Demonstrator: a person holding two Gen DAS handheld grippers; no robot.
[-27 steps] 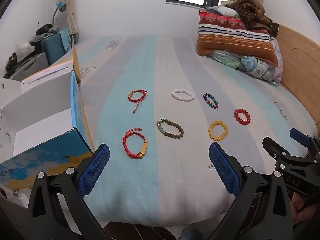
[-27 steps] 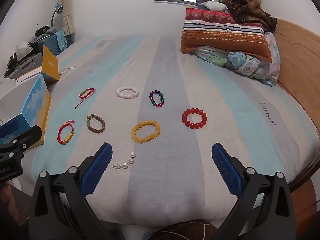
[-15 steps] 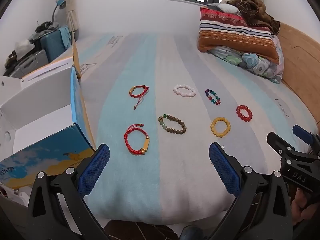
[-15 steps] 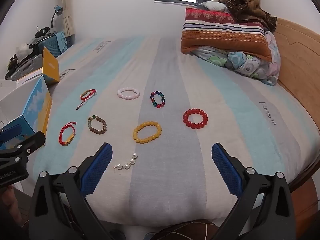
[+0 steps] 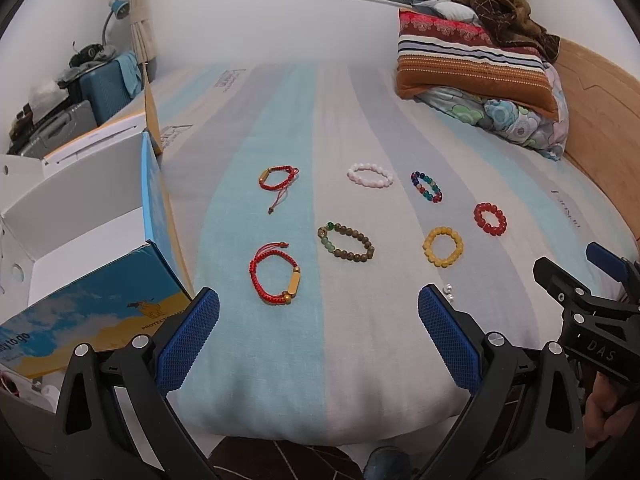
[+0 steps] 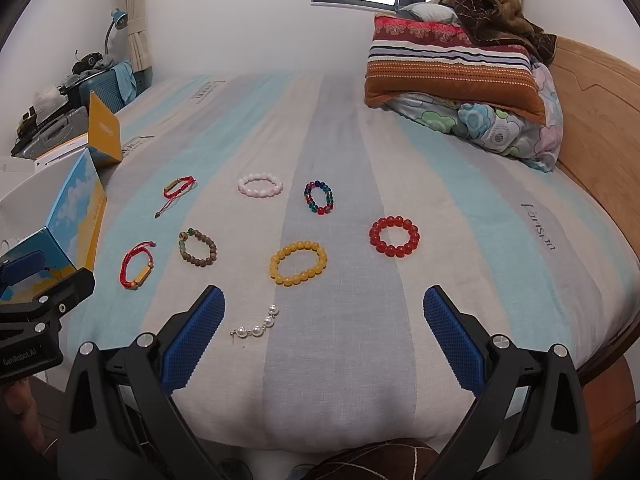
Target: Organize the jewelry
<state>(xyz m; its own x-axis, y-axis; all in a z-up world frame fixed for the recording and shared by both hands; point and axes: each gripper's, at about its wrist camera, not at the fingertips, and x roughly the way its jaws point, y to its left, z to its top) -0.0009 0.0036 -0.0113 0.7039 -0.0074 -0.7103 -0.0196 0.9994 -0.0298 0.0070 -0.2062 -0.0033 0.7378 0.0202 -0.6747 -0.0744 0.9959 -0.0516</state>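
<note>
Beaded bracelets [image 6: 298, 263] on striped bed [image 6: 360, 140]

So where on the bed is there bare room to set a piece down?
Bare sheet beyond the white bead bracelet toward the striped pillow, and right of the red bead bracelet. Crowded from there left to the blue-and-yellow open box.

Bed [image 6: 460, 216]: striped sheet in light blue, grey and cream bands
Far row: red cord bracelet with gold tube [image 6: 178, 187], pale pink bead bracelet [image 6: 260, 185], multicoloured glass bead bracelet [image 6: 319, 197]
Near row: second red cord bracelet [image 6: 136, 266], brown wooden bead bracelet [image 6: 197, 247], yellow bead bracelet [image 6: 298, 263], red bead bracelet [image 6: 394, 236]
Front edge: short strand of 4 white pearls [image 6: 258, 323]
Far right: striped pillow [image 6: 452, 70] stacked on floral pillow [image 6: 500, 128]
</note>
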